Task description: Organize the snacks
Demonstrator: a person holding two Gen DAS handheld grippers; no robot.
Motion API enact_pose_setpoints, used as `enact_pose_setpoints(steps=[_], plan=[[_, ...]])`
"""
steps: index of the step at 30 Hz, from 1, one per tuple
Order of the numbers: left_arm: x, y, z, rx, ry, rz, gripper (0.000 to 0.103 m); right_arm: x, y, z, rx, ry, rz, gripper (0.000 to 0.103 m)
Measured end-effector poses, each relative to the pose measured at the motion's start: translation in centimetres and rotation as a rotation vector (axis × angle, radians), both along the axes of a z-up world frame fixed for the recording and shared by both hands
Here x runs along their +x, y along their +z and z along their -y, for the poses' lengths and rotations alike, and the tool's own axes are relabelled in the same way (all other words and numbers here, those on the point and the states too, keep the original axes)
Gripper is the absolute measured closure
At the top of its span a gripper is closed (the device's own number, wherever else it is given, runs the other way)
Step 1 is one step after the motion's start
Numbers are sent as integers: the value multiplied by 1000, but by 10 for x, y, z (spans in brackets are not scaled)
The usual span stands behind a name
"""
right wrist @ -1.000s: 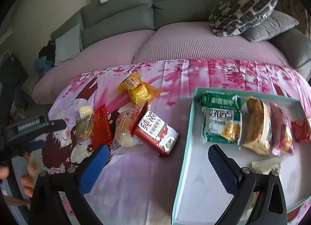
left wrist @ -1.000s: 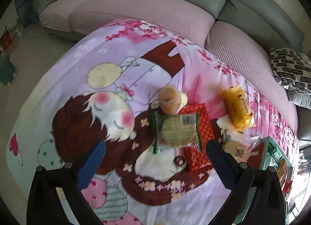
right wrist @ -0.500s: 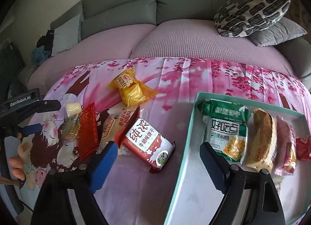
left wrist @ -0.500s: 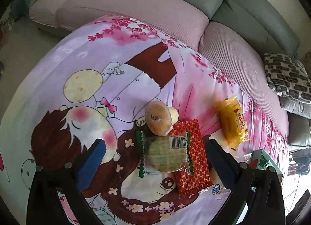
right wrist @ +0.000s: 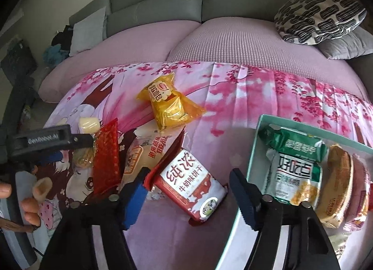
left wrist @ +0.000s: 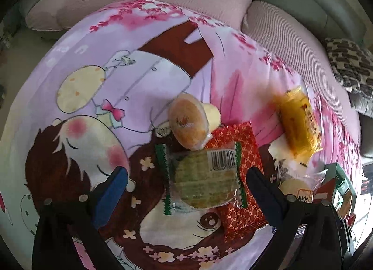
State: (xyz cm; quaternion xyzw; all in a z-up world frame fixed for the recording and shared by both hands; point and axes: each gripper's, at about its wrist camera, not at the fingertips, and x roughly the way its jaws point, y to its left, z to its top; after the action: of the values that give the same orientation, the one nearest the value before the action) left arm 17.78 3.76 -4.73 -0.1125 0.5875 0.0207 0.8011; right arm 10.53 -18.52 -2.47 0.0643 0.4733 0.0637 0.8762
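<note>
Now my right gripper [right wrist: 188,192] is closing around the red biscuit pack [right wrist: 190,188], pads not yet pressing; slick wrapper may skid. Left gripper [left wrist: 186,183] gapes, unladen, over the green-edged pastry [left wrist: 202,179].

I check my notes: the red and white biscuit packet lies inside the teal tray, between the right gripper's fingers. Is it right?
Not quite. In the right wrist view the red and white biscuit packet lies on the pink printed cloth, outside the teal tray. It is between the closing right gripper's fingers.
</note>
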Motion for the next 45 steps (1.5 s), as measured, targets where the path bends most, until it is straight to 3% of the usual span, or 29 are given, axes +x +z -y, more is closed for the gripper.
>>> enact_pose_setpoints(steps=[6, 9, 12, 15, 17, 27, 37, 45], plan=[[-1, -5, 7, 14, -26, -23, 32, -2, -1, 3, 21, 2, -5, 40], [-2, -3, 9, 10, -31, -20, 42, -4, -1, 3, 19, -1, -4, 40], [-4, -1, 11, 34, -37, -20, 45, -7, 1, 3, 21, -7, 3, 43], [-6, 2, 15, 54, -42, -17, 46, -9, 4, 3, 22, -7, 12, 48], [-7, 5, 17, 49, -45, -9, 46, -11, 7, 4, 29, -7, 22, 58], [-31, 29, 26, 28, -68, 45, 46, -17, 11, 6, 55, -9, 12, 65], [-52, 29, 48, -20, -136, 27, 46, -28, 10, 4, 71, 0, -28, 65], [-57, 36, 46, -23, -127, 42, 46, -30, 12, 11, 90, 15, -11, 64]])
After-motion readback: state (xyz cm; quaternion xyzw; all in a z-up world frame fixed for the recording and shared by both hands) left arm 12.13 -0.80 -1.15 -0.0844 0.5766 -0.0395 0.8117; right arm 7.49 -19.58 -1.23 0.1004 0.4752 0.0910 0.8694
